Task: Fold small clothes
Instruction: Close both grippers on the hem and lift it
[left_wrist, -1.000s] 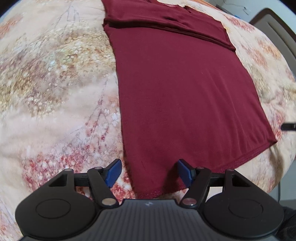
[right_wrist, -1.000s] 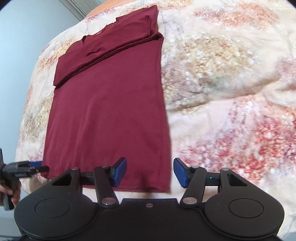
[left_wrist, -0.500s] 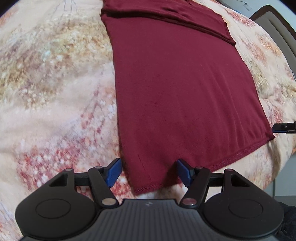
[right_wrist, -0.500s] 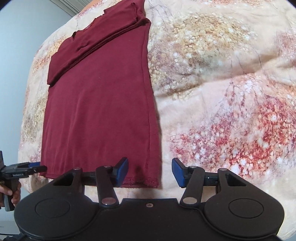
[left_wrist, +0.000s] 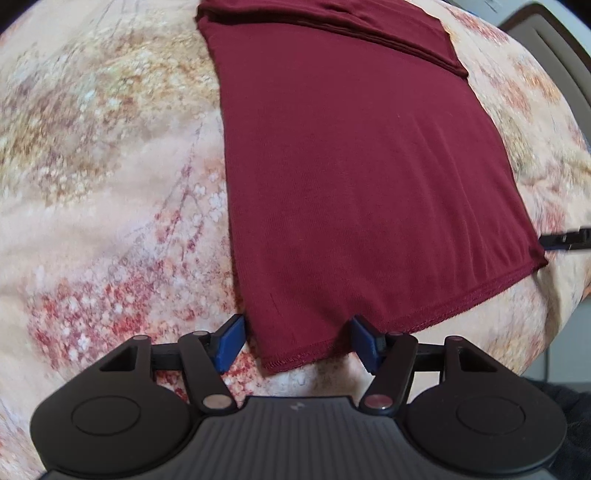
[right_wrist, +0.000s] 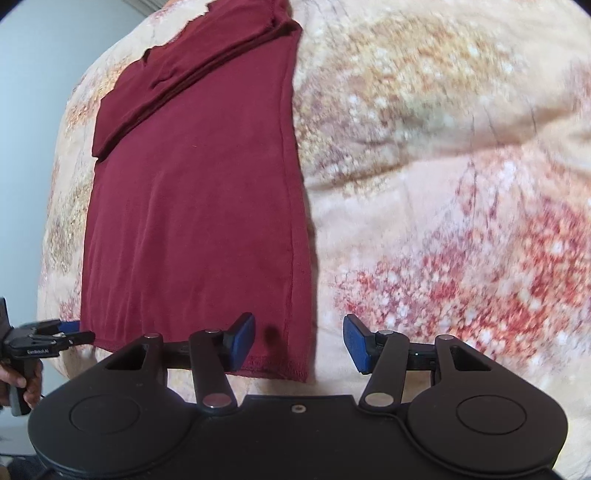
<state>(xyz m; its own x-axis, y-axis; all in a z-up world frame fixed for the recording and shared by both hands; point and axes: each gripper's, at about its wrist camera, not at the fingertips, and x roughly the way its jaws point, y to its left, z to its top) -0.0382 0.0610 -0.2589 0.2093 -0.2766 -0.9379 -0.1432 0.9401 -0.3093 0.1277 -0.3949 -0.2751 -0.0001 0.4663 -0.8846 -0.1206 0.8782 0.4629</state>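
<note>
A dark red shirt (left_wrist: 369, 177) lies flat as a long strip on a floral bedspread (left_wrist: 110, 184), its top end folded over. My left gripper (left_wrist: 297, 343) is open and points steeply down, with the hem's left corner between its blue pads (left_wrist: 231, 341), which do not press on it. My right gripper (right_wrist: 300, 343) is open as well and straddles the right hem corner of the shirt (right_wrist: 195, 221). From each wrist view the other gripper shows at the far end of the hem: the left gripper (right_wrist: 48, 339) and the right gripper (left_wrist: 565, 240).
The bedspread (right_wrist: 443, 184) covers a soft, rounded surface that falls away just below the hem. A person's hand (right_wrist: 22, 384) grips the left tool's handle. A pale wall (right_wrist: 44, 74) stands at the left, and a dark-framed piece of furniture (left_wrist: 546, 44) sits beyond the bed.
Both grippers have sunk closer to the hem. In the right wrist view the shirt's corner has come in between the fingers. The shirt itself has not moved.
</note>
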